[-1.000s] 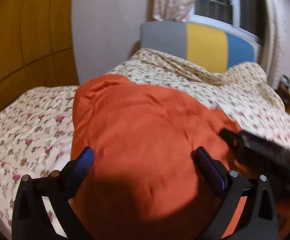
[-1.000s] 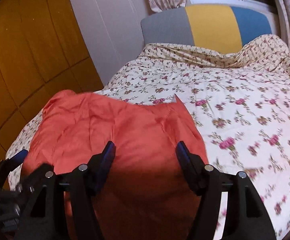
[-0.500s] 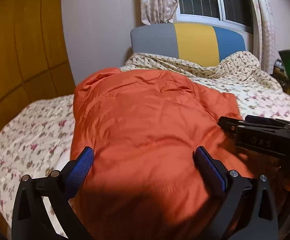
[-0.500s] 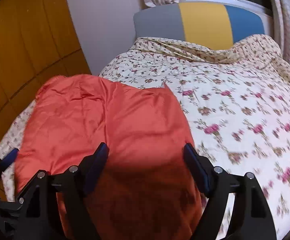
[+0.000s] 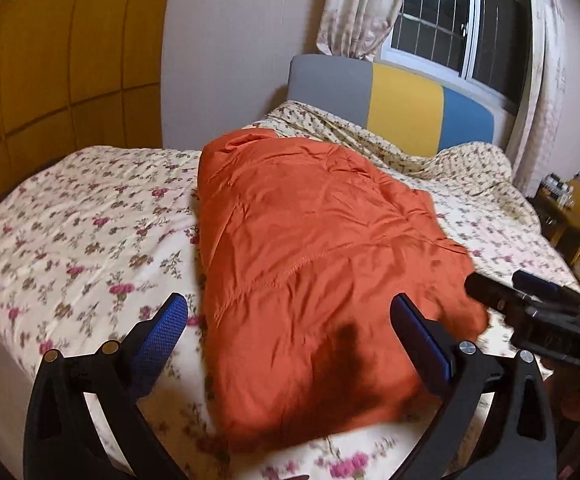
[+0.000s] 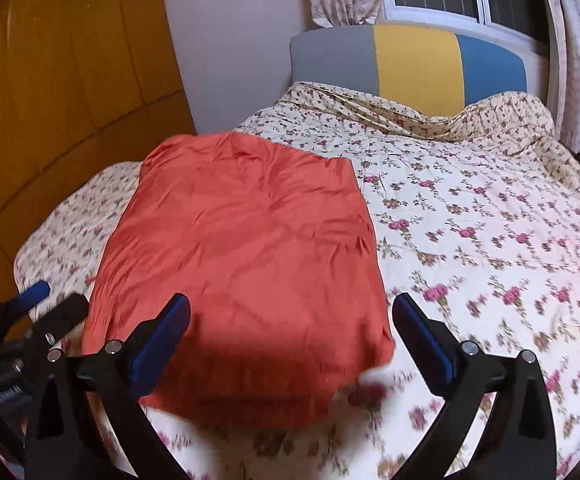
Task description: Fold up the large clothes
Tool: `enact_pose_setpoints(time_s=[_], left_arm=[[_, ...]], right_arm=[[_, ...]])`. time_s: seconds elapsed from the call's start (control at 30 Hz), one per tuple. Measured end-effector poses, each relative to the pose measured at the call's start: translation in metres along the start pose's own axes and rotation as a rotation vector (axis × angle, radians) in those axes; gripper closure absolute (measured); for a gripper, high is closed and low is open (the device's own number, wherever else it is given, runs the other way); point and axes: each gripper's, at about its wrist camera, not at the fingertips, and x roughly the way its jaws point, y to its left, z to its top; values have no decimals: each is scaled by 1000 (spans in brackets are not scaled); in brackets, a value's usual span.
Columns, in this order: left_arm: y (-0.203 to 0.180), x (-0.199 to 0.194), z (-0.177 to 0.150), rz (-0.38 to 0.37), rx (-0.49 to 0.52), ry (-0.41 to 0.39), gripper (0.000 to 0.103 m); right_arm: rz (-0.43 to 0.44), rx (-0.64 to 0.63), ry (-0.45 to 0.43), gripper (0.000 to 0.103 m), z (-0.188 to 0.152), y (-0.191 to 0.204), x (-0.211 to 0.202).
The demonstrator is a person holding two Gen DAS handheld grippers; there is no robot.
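An orange padded garment (image 6: 242, 280), folded into a rough rectangle, lies on the near left part of a bed covered by a floral quilt (image 6: 490, 240). Both grippers hover just short of its near edge, grasping nothing. The left gripper (image 5: 286, 336) has its jaws spread. The right gripper (image 6: 290, 336) has just been opening, with nothing pressed between its pads, probably after letting the fold settle. Behind stand a grey, yellow and blue headboard (image 6: 410, 64), a curtained window and wooden wall panels; motion blur softens the near edge.
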Motion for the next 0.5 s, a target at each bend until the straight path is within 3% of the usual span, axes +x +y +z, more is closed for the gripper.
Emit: enact_pose_setpoints(time_s=[0.1,0.33,0.5], left_arm=[[0,-14,-6,15,-6,-1,3],[-3,-53,-23,146,16,-43,3],[-5,-67,-30,164,31,-66,3]], right_arm=[[-26,-16,4,2,-11,7,-15],[-33,6,-18,2,-31,8,-53],[-40,25,-22,2,-40,5,-71]])
